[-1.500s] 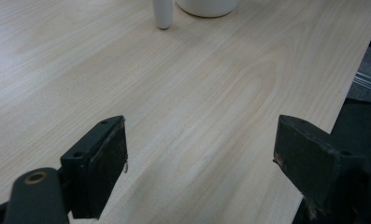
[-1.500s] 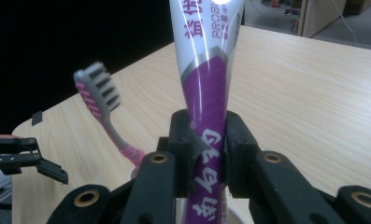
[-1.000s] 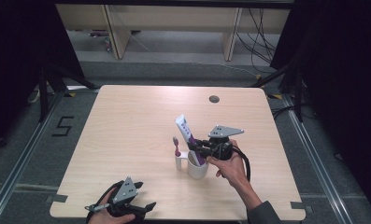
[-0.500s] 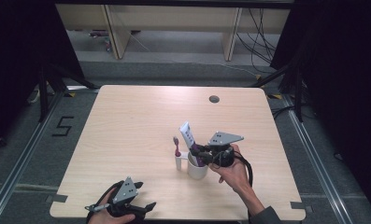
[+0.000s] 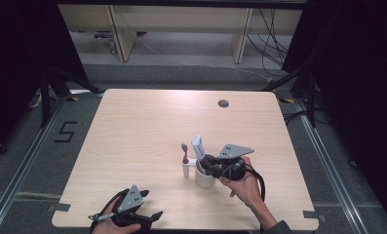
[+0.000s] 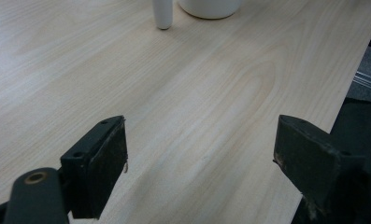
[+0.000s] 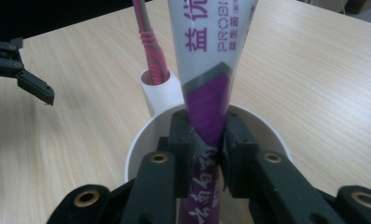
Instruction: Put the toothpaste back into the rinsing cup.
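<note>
A white and purple toothpaste tube (image 5: 199,145) stands with its lower end inside a white cup (image 5: 204,178) near the table's front middle. My right gripper (image 5: 211,167) is shut on the tube just over the cup's rim. In the right gripper view the pads pinch the tube's (image 7: 211,56) purple part above the cup (image 7: 139,142). A pink toothbrush (image 5: 184,152) stands in a small white holder (image 5: 186,169) touching the cup's left side. My left gripper (image 5: 152,217) rests at the table's front edge, open, with bare wood between its jaws (image 6: 202,158).
The wooden table (image 5: 147,126) has a round cable hole (image 5: 223,103) at the back right. The left gripper view catches the cup's base (image 6: 210,7) and the holder's foot (image 6: 163,14) far ahead. Shelving and cables lie on the floor beyond the table.
My right gripper has come down and nearer with the tube, whose lower end has sunk into the cup. The left gripper has stayed put.
</note>
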The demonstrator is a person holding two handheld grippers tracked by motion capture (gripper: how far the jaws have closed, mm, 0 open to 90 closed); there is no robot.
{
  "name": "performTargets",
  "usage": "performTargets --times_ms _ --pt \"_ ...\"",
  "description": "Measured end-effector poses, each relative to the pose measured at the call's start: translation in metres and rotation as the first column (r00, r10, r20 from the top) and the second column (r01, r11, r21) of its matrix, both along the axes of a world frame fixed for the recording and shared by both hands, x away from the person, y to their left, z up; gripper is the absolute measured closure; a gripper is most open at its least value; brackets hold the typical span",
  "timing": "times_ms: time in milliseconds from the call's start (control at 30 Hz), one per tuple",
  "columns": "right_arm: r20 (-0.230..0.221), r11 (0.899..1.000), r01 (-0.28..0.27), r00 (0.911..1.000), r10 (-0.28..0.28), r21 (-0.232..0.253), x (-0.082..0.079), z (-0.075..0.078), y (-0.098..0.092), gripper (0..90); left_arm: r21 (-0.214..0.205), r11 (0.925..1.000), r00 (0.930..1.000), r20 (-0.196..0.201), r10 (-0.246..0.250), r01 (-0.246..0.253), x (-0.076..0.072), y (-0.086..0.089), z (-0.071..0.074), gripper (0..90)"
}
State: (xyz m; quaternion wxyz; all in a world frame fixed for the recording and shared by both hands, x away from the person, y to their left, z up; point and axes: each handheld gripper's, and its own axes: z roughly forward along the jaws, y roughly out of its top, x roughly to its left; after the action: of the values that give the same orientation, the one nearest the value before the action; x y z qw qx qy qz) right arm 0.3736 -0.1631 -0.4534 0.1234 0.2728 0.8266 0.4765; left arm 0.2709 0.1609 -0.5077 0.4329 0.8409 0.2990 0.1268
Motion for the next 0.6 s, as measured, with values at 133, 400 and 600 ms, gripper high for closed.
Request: performTargets --times_ms 133,400,600 --pt "-0.019 1.000 0.007 0.9998 -0.007 0.000 -0.0019 0.0001 -0.0005 75.7 0.001 1.0000 1.0000 0.000 0.000 0.000 0.0001 0.0000 -0.0001 17.2" --pt "0.002 1.000 0.018 0.9998 -0.018 -0.009 -0.0043 -0.0005 -0.0009 71.6 0.001 1.0000 1.0000 -0.001 0.000 0.000 -0.0002 0.0000 -0.0004 17.2" --pt "-0.019 1.000 0.016 0.9997 -0.016 -0.011 -0.0051 -0.0008 -0.0005 67.7 0.002 1.0000 1.0000 -0.001 0.001 -0.001 -0.0004 0.0000 -0.0004 17.2"
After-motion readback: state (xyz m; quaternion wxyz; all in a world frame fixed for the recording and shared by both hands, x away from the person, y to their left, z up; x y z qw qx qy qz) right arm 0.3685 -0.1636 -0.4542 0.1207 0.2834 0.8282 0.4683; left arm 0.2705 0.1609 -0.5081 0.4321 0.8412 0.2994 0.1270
